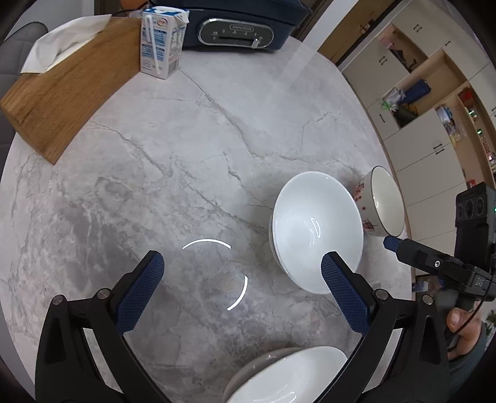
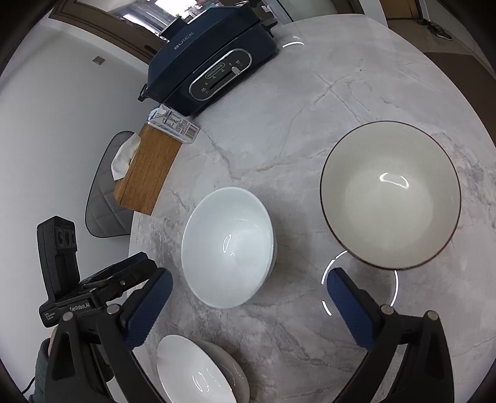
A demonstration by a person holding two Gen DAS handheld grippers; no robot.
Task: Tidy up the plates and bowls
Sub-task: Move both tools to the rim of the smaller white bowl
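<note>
A white bowl stack (image 1: 316, 229) sits on the marble table; it also shows in the right wrist view (image 2: 228, 248). A cream bowl with a dark rim and red flower pattern (image 1: 383, 203) stands to its right, large in the right wrist view (image 2: 390, 193). White plates (image 1: 288, 376) are stacked at the near edge, also in the right wrist view (image 2: 201, 372). My left gripper (image 1: 241, 279) is open and empty above the table, its right finger over the white bowl's rim. My right gripper (image 2: 248, 297) is open and empty, between the white and cream bowls.
A wooden tissue box (image 1: 68, 93), a milk carton (image 1: 161, 43) and a dark blue cooker (image 1: 235, 28) stand at the table's far side. A grey chair (image 2: 105, 189) is beyond the table edge. Cupboards (image 1: 418, 93) line the right.
</note>
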